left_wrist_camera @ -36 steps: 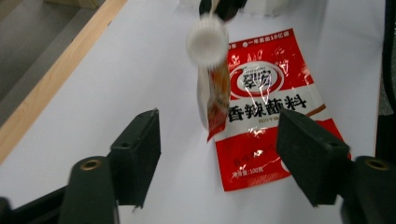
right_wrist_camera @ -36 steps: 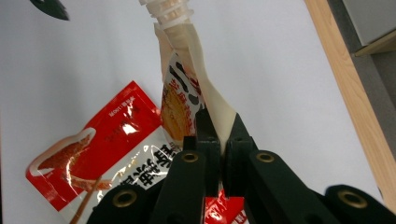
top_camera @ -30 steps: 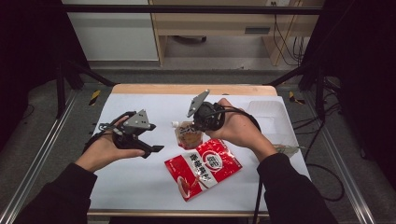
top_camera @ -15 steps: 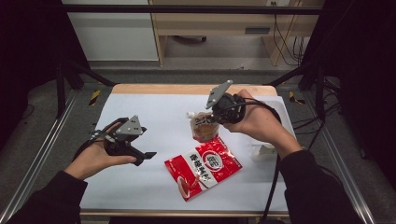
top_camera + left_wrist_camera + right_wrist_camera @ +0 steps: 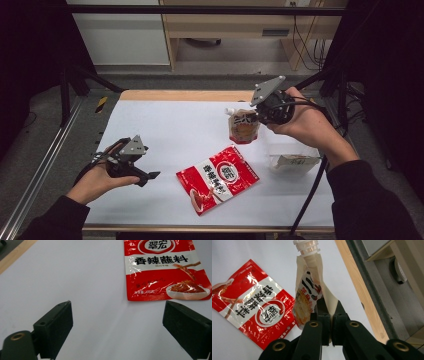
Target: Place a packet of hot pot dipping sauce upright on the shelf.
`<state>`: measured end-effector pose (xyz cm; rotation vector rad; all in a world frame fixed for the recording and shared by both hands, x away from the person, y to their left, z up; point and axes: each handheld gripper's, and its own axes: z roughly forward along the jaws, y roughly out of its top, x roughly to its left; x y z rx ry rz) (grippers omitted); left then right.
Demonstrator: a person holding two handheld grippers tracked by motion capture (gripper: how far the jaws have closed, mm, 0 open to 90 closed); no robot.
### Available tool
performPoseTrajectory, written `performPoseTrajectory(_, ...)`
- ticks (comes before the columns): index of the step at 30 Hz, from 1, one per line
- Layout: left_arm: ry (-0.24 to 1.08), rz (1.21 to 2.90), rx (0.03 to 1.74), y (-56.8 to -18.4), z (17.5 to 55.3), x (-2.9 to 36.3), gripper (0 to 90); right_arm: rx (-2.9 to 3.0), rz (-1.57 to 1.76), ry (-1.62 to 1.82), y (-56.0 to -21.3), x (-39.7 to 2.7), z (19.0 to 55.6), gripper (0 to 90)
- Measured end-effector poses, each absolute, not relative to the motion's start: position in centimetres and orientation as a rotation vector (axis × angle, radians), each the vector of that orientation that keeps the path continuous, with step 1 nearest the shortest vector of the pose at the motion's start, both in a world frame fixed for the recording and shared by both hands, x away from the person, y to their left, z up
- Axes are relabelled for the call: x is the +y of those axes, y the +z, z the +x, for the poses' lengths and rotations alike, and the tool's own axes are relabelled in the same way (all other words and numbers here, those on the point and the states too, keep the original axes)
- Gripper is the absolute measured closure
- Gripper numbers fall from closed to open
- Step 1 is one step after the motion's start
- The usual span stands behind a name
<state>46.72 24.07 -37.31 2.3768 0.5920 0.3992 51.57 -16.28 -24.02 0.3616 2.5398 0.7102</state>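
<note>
A tan spout pouch (image 5: 243, 127) with a white cap hangs above the white table (image 5: 170, 125) at the right rear. My right gripper (image 5: 261, 118) is shut on its edge. In the right gripper view the jaws (image 5: 329, 308) pinch the pouch (image 5: 308, 298) near its lower side, with the spout pointing away. A red and white sauce packet (image 5: 218, 178) lies flat at the table's middle front, also seen as the packet (image 5: 254, 306). My left gripper (image 5: 150, 176) hovers low to the left of it. Its jaws (image 5: 120, 325) have just been opening and hold nothing; the red packet (image 5: 162, 270) lies ahead of them.
A clear bag with pale contents (image 5: 292, 161) lies near the table's right edge, under my right forearm. A wooden strip (image 5: 185, 95) borders the far edge. Metal rails (image 5: 45, 165) run along the left side. Bare white surface spreads between the two hands.
The right hand has carried the pouch to the right and upward, off the red packet's corner. The left hand has drifted down and toward the near left, and its jaws stand wider.
</note>
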Motion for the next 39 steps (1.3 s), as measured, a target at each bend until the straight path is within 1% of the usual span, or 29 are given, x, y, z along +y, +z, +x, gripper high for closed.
performPoseTrajectory(4,0.369,2.363,0.613,-38.1,47.0,24.5,7.9,2.530,0.395,0.716,-24.3,-17.7,52.0,88.1)
performPoseTrajectory(9,0.379,2.329,0.647,-39.2,47.0,25.0,7.6,2.518,0.429,0.740,-24.7,-19.8,52.4,88.1)
performPoseTrajectory(16,0.397,2.297,0.718,-41.9,45.8,25.8,7.4,2.508,0.477,0.736,-25.5,-23.1,52.3,88.1)
performPoseTrajectory(21,0.418,2.279,0.745,-42.8,44.8,26.8,6.7,2.504,0.544,0.726,-26.4,-25.9,52.1,88.1)
performPoseTrajectory(26,0.438,2.248,0.792,-43.2,44.2,28.0,6.1,2.518,0.575,0.686,-27.4,-27.0,52.1,88.1)
performPoseTrajectory(31,0.426,2.232,0.821,-43.8,43.9,28.9,6.1,2.536,0.588,0.685,-28.3,-27.7,52.1,88.1)
performPoseTrajectory(39,0.417,2.217,0.840,-44.4,43.6,29.5,6.1,2.556,0.603,0.677,-29.0,-27.9,52.1,88.0)
